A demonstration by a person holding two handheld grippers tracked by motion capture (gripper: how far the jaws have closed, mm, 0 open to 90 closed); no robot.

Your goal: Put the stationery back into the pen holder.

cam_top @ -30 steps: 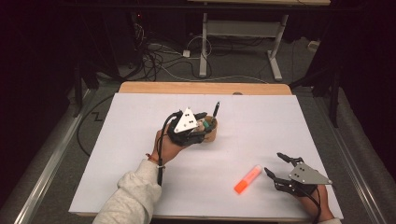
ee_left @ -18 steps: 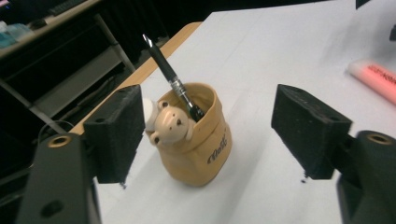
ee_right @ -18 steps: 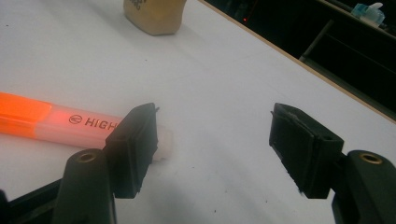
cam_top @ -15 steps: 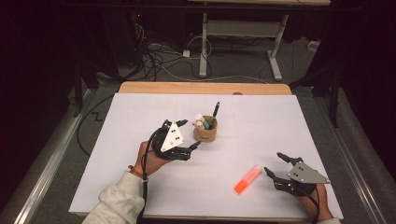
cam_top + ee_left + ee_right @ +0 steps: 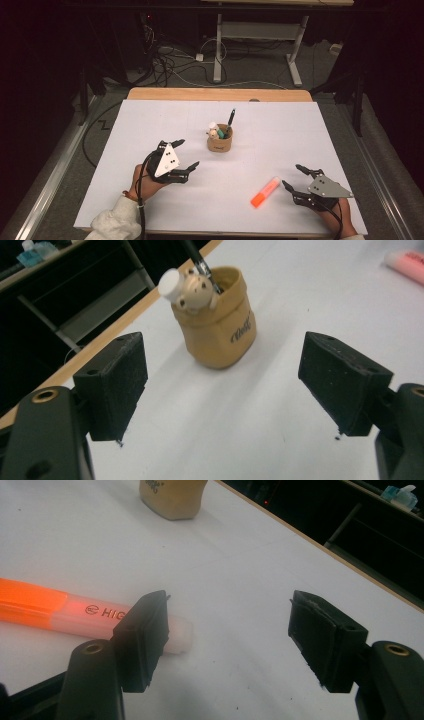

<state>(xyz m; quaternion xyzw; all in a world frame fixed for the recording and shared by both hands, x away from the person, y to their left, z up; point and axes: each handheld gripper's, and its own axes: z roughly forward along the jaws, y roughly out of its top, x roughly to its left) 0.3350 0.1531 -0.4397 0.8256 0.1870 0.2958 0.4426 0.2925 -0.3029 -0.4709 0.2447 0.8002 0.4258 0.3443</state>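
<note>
My left gripper [image 5: 186, 154] has just been opening, jaws spread, nothing between them, near the tan pen cup [image 5: 219, 140] mid-table but not touching. My right gripper [image 5: 294, 178] is released too, just beside the orange highlighter [image 5: 265, 192] lying flat on the white table [image 5: 300, 130]

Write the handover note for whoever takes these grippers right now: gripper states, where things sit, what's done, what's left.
Left gripper: open, nothing between the jaws, which have just been opening; it sits short of the tan pen cup, apart from it.
Right gripper: open, empty, resting beside the orange highlighter at the table's near right.
Pen cup: upright mid-table, holding a dark pen and a bear-topped pen.
Done: those pens are in the cup.
Left, probably: pick up the highlighter, which lies flat and untouched, and drop it in the cup.
</note>
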